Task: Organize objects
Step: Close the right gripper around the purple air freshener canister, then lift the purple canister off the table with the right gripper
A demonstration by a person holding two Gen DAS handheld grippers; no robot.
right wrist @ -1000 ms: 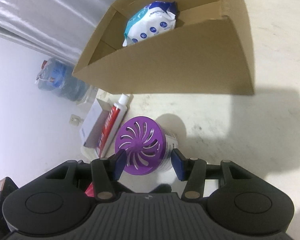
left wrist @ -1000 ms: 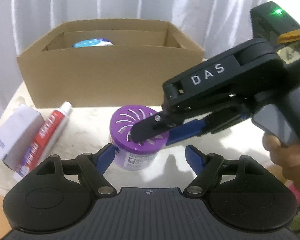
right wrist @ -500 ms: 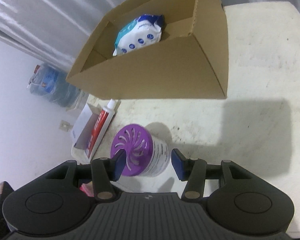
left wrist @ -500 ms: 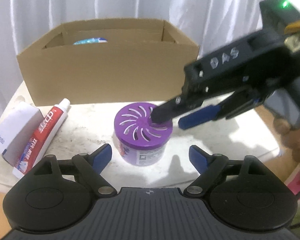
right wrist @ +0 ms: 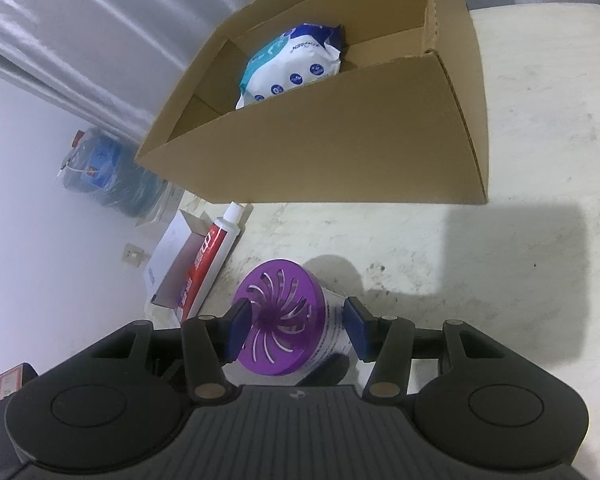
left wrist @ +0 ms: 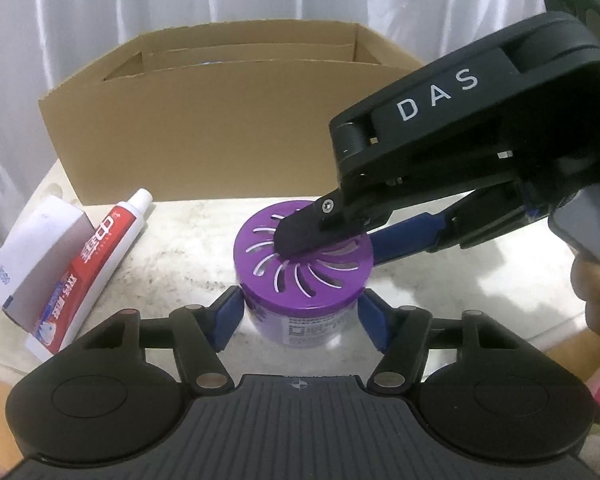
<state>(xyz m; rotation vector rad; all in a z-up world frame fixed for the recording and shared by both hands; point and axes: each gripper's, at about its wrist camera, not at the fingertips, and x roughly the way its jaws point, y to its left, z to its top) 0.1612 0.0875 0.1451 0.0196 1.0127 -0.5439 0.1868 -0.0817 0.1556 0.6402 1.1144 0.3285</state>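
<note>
Both claws, left [left wrist: 302, 314] and right [right wrist: 298, 330], flank the purple-lidded jar [left wrist: 304, 280].

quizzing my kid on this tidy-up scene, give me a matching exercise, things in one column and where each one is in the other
Things:
1. wipes pack
2. toothpaste tube
3. purple-lidded jar
4. water jug

Places:
A. lying on an opened white carton
B. on the floor beyond the table
C. inside the cardboard box
D. standing on the table between the left claw's blue pads

Pairs: 1-C, 2-A, 3-D, 4-B
</note>
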